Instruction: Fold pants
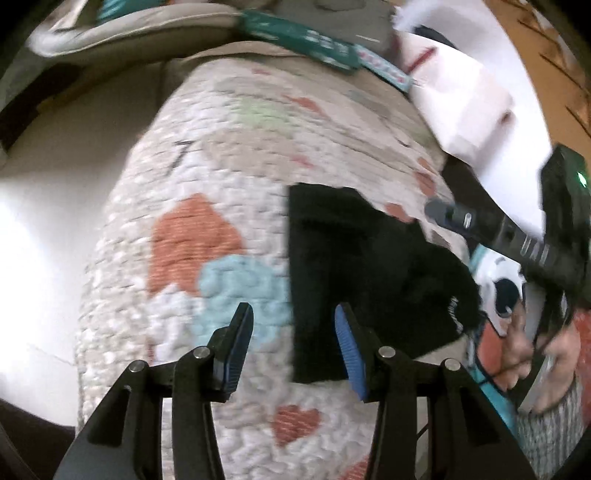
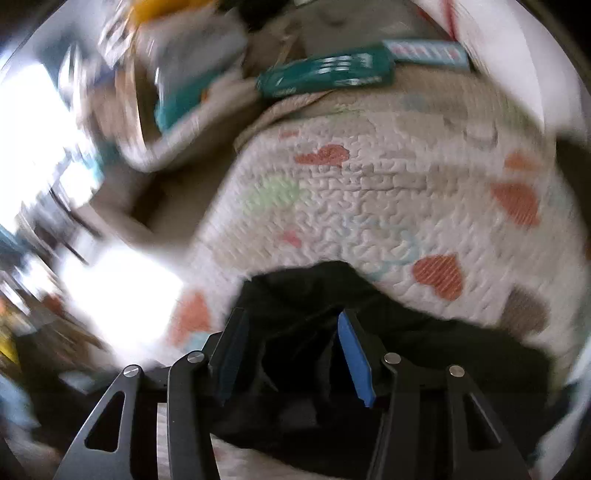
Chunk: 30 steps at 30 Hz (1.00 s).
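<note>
Black pants (image 1: pixel 369 266) lying in a flat folded block right of centre in the left wrist view, spread on a quilted cover (image 1: pixel 229 184) patterned with orange hearts and a pale blue patch. Left gripper (image 1: pixel 293 332) low in the frame, blue pads (image 1: pixel 345 347) spread wide, gripping nothing, the right pad over the pants' lower left edge, the left pad over the blue patch. Cannot tell whether the pads touch the cloth.

Right gripper (image 1: pixel 491 229) coming in from the right edge of that same view as a dark, blurred bar above the pants' upper right corner, a hand (image 1: pixel 532 354) gripping its handle lower right.

From the right wrist view: right gripper (image 2: pixel 291 350) fingers parted, nothing clamped between them, the pants (image 2: pixel 314 291) bunched dark directly under and ahead of the tips, filling the lower centre. Quilted cover (image 2: pixel 388 192) stretching beyond toward the top.

Clutter along the far edge: a teal box (image 2: pixel 325 75) at upper centre, white paper sheets (image 1: pixel 465 107) at upper right in the left wrist view, a beige cushion (image 1: pixel 122 33) at upper left. Heavy motion blur at left in the right wrist view, details there unreadable.
</note>
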Each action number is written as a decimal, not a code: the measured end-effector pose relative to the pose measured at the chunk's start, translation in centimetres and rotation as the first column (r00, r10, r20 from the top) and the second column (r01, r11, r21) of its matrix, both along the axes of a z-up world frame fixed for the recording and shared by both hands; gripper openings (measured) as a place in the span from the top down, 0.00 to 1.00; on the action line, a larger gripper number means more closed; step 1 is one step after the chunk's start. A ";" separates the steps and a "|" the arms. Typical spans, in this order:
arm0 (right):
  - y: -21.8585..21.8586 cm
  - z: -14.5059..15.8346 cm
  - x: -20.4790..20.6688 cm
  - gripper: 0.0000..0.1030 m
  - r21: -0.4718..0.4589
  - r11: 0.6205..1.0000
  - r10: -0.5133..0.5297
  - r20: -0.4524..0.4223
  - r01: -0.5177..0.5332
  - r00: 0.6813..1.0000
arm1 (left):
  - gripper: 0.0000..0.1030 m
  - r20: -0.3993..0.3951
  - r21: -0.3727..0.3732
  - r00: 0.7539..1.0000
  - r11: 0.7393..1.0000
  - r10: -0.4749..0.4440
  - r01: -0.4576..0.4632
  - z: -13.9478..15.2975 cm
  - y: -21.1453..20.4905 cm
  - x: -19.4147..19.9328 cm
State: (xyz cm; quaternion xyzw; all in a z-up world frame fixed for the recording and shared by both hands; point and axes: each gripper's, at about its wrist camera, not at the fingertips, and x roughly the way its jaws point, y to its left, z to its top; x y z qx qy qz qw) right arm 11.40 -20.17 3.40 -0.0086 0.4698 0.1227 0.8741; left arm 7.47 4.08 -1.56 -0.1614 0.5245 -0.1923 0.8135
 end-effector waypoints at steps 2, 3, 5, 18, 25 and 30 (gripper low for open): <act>1.2 -1.1 -0.9 0.46 -0.084 0.996 0.035 -0.008 -0.035 0.999 | 0.56 -0.008 -0.003 1.000 1.000 0.013 -0.013 -0.4 0.5 -0.1; 1.3 -2.1 -1.0 0.46 -0.106 0.993 0.039 -0.034 -0.043 0.999 | 0.56 -0.015 -0.004 1.000 1.000 0.017 -0.017 -0.6 0.6 -0.1; 0.6 -3.8 -1.3 0.61 -0.108 0.993 0.041 -0.097 -0.052 0.994 | 0.56 -0.024 -0.006 1.000 1.000 0.018 -0.018 -0.8 0.6 0.1; -14.3 -7.1 -7.0 0.84 -0.114 0.847 -0.529 -0.274 0.519 0.803 | 0.56 -0.056 -0.046 0.998 0.999 -0.032 0.029 -2.3 -1.8 1.1; -12.7 -1.8 -7.0 0.78 0.415 0.839 -0.355 -0.073 0.352 0.932 | 0.56 -0.099 -0.023 0.995 1.000 -0.012 0.009 -3.7 -1.9 1.0; -8.7 -4.6 -5.5 0.77 0.341 0.908 -0.224 -0.102 0.245 0.969 | 0.56 -0.065 0.038 0.998 0.999 -0.017 0.019 -3.0 -2.7 0.6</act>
